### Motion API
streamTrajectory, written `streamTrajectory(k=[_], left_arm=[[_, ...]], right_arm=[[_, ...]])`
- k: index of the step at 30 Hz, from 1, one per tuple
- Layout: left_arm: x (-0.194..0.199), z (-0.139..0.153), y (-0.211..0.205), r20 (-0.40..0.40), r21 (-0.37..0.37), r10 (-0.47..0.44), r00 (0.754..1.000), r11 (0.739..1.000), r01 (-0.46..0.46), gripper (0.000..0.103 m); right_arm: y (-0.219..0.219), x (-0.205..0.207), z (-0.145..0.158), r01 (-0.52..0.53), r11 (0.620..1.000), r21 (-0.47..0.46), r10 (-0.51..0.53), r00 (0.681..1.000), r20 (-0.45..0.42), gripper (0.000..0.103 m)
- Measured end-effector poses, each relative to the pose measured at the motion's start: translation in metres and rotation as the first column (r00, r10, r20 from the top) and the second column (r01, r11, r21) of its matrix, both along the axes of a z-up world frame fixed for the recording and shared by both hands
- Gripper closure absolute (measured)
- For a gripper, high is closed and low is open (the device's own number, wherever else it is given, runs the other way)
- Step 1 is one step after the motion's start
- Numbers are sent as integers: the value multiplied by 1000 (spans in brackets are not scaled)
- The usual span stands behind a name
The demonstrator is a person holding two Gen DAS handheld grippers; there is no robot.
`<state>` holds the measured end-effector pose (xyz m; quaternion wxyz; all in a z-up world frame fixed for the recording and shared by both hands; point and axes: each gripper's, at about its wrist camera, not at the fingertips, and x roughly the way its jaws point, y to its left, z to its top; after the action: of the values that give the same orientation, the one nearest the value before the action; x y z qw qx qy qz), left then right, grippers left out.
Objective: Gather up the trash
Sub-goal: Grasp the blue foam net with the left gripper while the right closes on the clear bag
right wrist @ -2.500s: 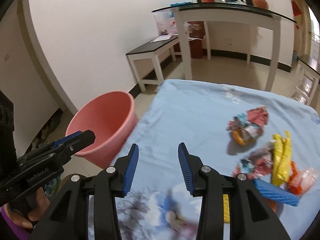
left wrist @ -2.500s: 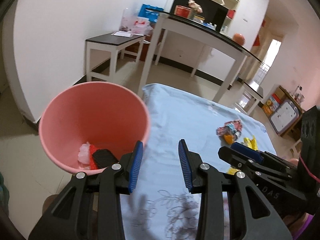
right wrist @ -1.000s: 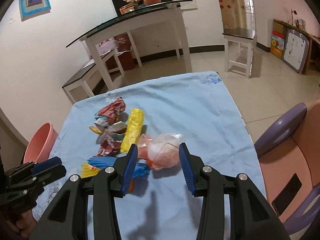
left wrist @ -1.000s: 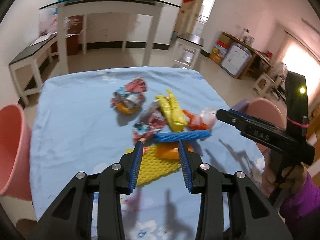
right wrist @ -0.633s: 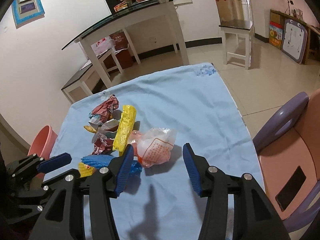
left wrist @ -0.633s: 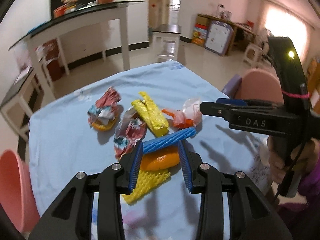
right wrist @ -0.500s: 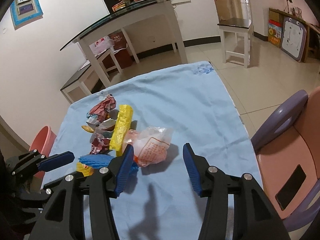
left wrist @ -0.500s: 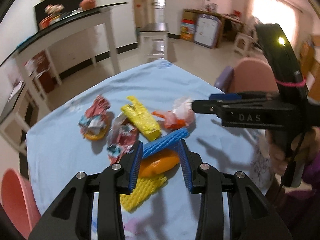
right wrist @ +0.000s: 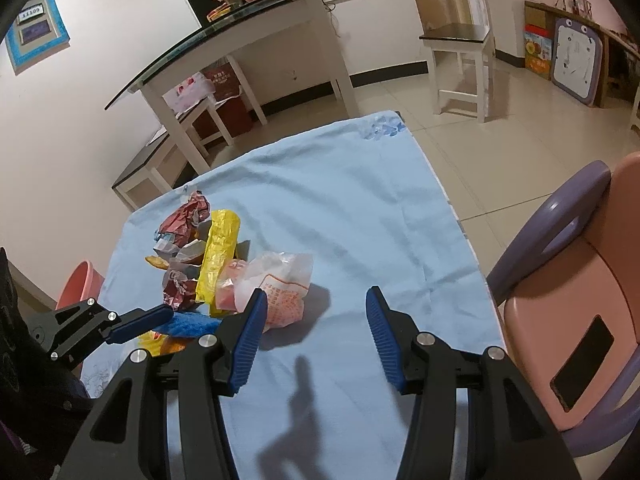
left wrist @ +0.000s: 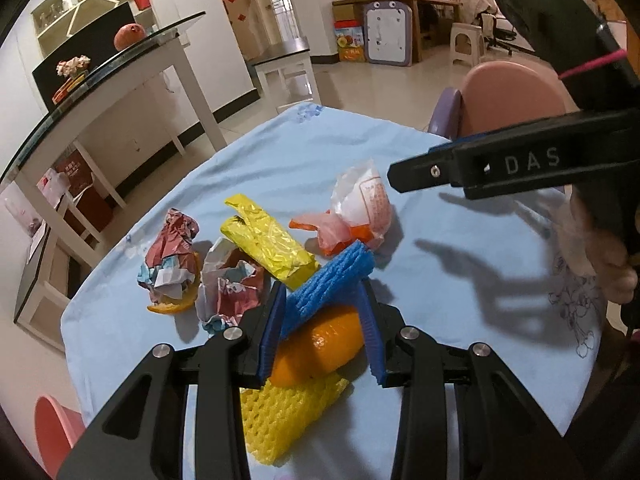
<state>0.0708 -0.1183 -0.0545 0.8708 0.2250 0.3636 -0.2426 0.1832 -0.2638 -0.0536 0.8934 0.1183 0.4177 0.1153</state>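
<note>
A trash pile lies on the light blue tablecloth [left wrist: 280, 148]. It holds a yellow wrapper [left wrist: 268, 240], crumpled red-and-white wrappers [left wrist: 172, 256], a blue foam net [left wrist: 328, 280], an orange peel [left wrist: 316, 348], a yellow foam net [left wrist: 280, 412] and a clear plastic bag [left wrist: 360, 208]. My left gripper [left wrist: 320, 332] is open and low over the pile, its fingers straddling the blue net and the peel. My right gripper [right wrist: 316, 308] is open above the cloth, with the bag [right wrist: 280, 280] just beyond its left finger. The pink bin [right wrist: 80, 284] stands off the table's left side.
A pink and purple chair [right wrist: 580, 280] stands against the table's right edge. White tables [right wrist: 248, 40] stand by the far wall. A hand [left wrist: 592, 248] holds the right gripper's handle at the right of the left wrist view. Bare cloth [right wrist: 360, 208] lies beyond the pile.
My left gripper swung from the pink bin to the pile, rolled, and sank until its fingers straddle the blue net and peel. My right gripper's jaws widened near the plastic bag.
</note>
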Motion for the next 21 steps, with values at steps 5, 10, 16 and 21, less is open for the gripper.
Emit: streamTrajectory(k=[5, 10, 16, 21], left_arm=[[0, 3, 4, 8, -26, 6, 1000, 1000, -6, 91], [-4, 7, 8, 6, -57, 19, 1000, 998, -19, 100], [-8, 21, 21, -6, -136, 88, 996, 987, -88, 101], [-11, 36, 41, -40, -223, 184, 982, 957, -188, 101]], right_arm=[[2, 3, -4, -13, 1000, 9, 13, 1000, -7, 52], [5, 3, -6, -23, 1000, 17, 23, 1000, -13, 52], [10, 4, -5, -52, 998, 30, 52, 998, -19, 52], [21, 8, -4, -92, 995, 30, 93, 996, -19, 52]])
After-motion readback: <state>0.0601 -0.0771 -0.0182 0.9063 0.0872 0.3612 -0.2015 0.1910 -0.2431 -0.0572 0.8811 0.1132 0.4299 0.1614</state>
